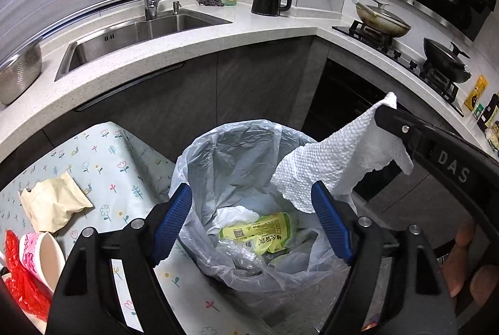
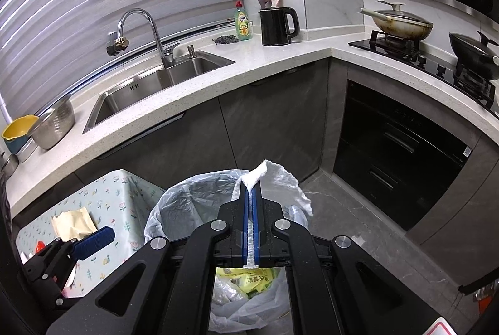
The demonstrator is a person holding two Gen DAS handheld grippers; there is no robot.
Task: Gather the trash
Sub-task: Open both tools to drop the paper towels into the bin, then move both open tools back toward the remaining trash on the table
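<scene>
kitchen corner, pale speckled tabletop point(image 2: 193, 104) with a steel sink point(image 2: 149, 88) and tap point(image 2: 140, 23), black kettle point(image 2: 277, 26) and green soap bottle point(image 2: 243, 24) by the wall, pans on the stove point(image 2: 430, 54) at right. below, on the grey floor, a bin lined with a thin clear bag point(image 1: 230, 154), mouth open. inside it: a yellow-green wrapper point(image 1: 259, 233), crumpled clear plastic and something white.

left gripper point(image 1: 251, 222) just above the bin mouth, blue fingers point(image 1: 173, 216) spread wide, nothing between them, wrapper seen through the gap in the bag below.

right gripper point(image 2: 251, 229) beside it over the far rim of the bin, fingers point(image 2: 256, 225) pressed together on a white paper towel point(image 1: 336, 157); towel pinched along its edge, rest of the sheet draped loose down over the bin's rim, one corner sticking up past the fingertips.

left of the bin, a low surface under a pale flowered cloth point(image 1: 124, 160). lying on it: a crumpled beige packet point(image 1: 53, 204), a pink-patterned paper cup point(image 1: 40, 257) on its side, a piece of red plastic point(image 1: 18, 279) at the near edge.
</scene>
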